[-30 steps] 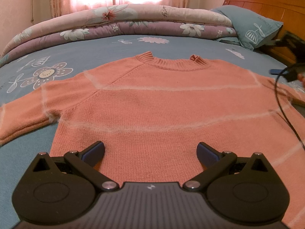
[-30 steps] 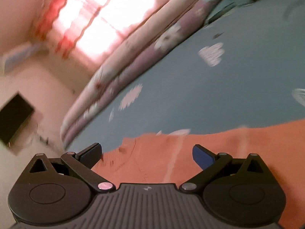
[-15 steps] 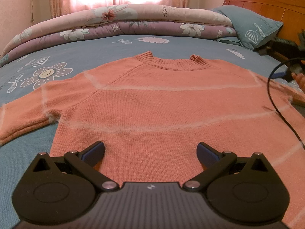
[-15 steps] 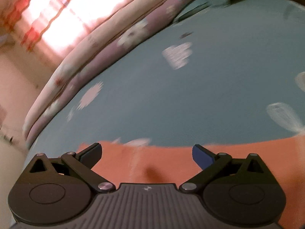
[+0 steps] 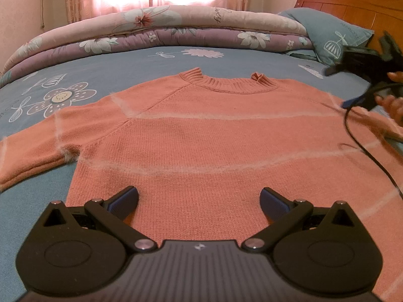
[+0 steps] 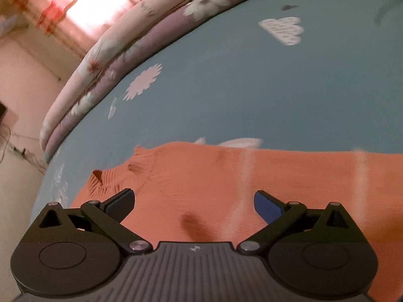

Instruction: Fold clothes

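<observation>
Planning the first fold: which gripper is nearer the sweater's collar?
Right. The right gripper hovers beside the collar, over the shoulder. The left gripper is at the hem, the sweater body's length away.

One sweater (image 5: 201,136) lies on one bed (image 5: 131,65). One quilt (image 5: 161,30) and one pillow (image 5: 330,32) sit behind. Two grippers show, left (image 5: 199,201) and right (image 6: 192,202).

The salmon knitted sweater (image 5: 206,136) lies flat on the blue flowered bedsheet (image 5: 121,63), collar toward the rolled floral quilt (image 5: 161,30); the teal pillow (image 5: 330,32) sits far right
</observation>
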Demonstrator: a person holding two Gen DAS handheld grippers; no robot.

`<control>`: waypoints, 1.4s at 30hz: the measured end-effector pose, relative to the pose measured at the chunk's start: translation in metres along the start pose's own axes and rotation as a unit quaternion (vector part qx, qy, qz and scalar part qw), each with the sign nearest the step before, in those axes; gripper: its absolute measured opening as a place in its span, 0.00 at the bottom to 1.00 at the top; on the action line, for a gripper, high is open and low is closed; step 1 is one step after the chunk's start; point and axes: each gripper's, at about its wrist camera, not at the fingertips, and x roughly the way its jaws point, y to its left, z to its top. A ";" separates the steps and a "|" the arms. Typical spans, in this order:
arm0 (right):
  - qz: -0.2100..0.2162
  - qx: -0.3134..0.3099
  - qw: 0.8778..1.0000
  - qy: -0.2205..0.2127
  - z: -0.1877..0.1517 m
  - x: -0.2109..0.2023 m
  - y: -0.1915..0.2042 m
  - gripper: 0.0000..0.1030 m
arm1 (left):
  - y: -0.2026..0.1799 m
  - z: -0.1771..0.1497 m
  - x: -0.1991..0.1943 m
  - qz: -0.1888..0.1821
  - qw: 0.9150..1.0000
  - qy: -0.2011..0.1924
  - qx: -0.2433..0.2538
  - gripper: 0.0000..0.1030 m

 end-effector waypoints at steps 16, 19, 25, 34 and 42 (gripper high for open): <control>-0.074 0.124 0.980 -0.136 -0.033 -0.166 -0.180 1.00 | 0.000 0.000 0.000 0.001 1.000 0.000 0.001 0.99; -0.070 0.120 0.979 -0.146 -0.038 -0.166 -0.166 1.00 | 0.000 0.000 0.000 0.001 1.000 0.000 0.001 0.99; 0.013 0.057 0.991 -0.117 -0.051 -0.111 -0.096 1.00 | -0.001 0.000 0.000 0.002 1.000 0.001 0.002 0.99; 0.029 0.013 0.993 -0.114 -0.075 -0.078 -0.053 1.00 | -0.003 0.000 -0.001 0.002 1.000 0.000 0.002 0.99; -0.024 -0.010 0.990 -0.140 -0.093 -0.089 -0.042 1.00 | -0.002 0.000 -0.001 0.003 1.000 0.000 0.003 0.99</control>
